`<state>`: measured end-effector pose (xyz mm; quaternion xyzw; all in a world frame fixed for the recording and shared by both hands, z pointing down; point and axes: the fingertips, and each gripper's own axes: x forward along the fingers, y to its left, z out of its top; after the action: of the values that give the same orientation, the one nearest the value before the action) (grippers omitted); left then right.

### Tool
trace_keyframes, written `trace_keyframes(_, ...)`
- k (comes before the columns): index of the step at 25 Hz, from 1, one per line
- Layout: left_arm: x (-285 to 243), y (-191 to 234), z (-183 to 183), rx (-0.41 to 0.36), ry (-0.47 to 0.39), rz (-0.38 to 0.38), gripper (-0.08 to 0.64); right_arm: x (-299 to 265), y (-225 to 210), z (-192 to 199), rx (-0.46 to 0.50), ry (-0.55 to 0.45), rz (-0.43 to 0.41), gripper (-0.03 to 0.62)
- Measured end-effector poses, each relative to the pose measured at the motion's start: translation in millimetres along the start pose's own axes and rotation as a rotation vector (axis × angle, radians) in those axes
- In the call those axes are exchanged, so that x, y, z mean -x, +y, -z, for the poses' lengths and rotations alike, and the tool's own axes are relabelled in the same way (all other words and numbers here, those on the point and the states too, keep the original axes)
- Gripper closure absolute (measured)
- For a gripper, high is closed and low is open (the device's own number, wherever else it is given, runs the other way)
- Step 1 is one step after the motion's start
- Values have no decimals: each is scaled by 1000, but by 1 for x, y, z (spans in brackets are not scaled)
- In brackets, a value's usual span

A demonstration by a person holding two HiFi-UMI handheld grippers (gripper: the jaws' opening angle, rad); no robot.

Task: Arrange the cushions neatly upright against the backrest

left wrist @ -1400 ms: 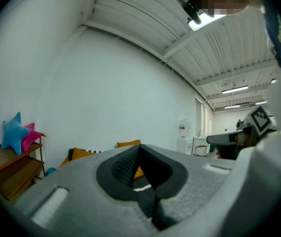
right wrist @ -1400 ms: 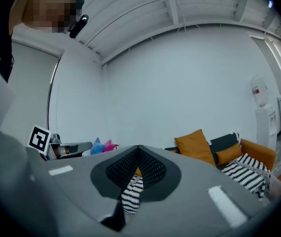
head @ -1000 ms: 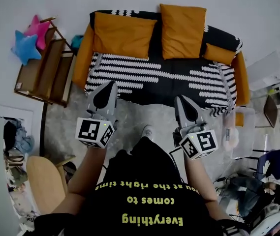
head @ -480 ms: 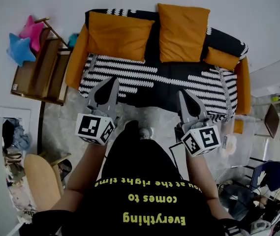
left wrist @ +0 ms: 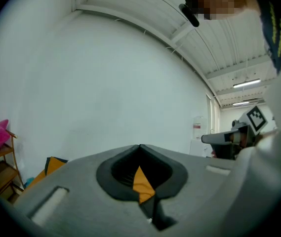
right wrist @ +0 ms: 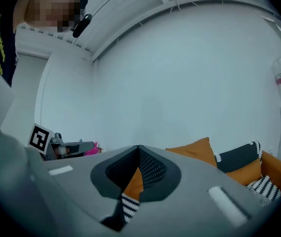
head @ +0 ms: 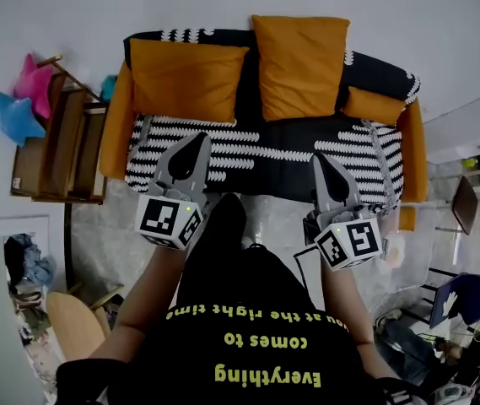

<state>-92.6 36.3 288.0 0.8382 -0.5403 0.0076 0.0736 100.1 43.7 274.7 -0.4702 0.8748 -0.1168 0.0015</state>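
Two large orange cushions stand upright against the backrest of a black-and-white striped sofa (head: 223, 137), one at the left (head: 186, 78) and one in the middle (head: 300, 66). A smaller orange cushion (head: 374, 105) lies by the right armrest. My left gripper (head: 196, 140) is shut and empty, its tip over the seat's front left part. Over the seat's front right, my right gripper (head: 319, 159) is also shut and empty. In the right gripper view, the middle cushion (right wrist: 194, 149) shows past the shut jaws (right wrist: 139, 147). The left gripper view shows shut jaws (left wrist: 140, 147) and mostly white wall.
A wooden shelf (head: 58, 146) stands left of the sofa, with a pink star pillow (head: 33, 81) and a blue one (head: 10, 116) beside it. A white cabinet (head: 467, 129) and a blue chair (head: 463, 298) are at the right. The person's leg (head: 223, 222) is near the sofa's front.
The person has stepped closer to the sofa. Both grippers have moved forward from the floor in front to above the seat's front edge. Both stayed shut.
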Motion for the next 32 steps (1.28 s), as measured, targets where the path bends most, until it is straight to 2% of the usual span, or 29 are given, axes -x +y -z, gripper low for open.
trace_keyframes(4,-58,27,-7,-17,1,36,561,-54,-28,-1,-16,18,25,581)
trace_keyframes(9,-137,76,-19,-26,-2,71,561,-137,-52,-1,9,71,11,581)
trace_keyframes(13,-199,101,-21,-44,19,130,561,-182,-82,0,-12,89,63,581)
trace_keyframes(18,-260,109,-24,-52,32,202,561,-207,-121,17,-62,118,135,581)
trace_keyframes(22,-291,109,-16,-39,45,211,561,-222,-146,26,-82,137,155,581)
trace_keyframes(32,-338,99,11,-41,114,173,561,-256,-189,46,-106,189,70,581)
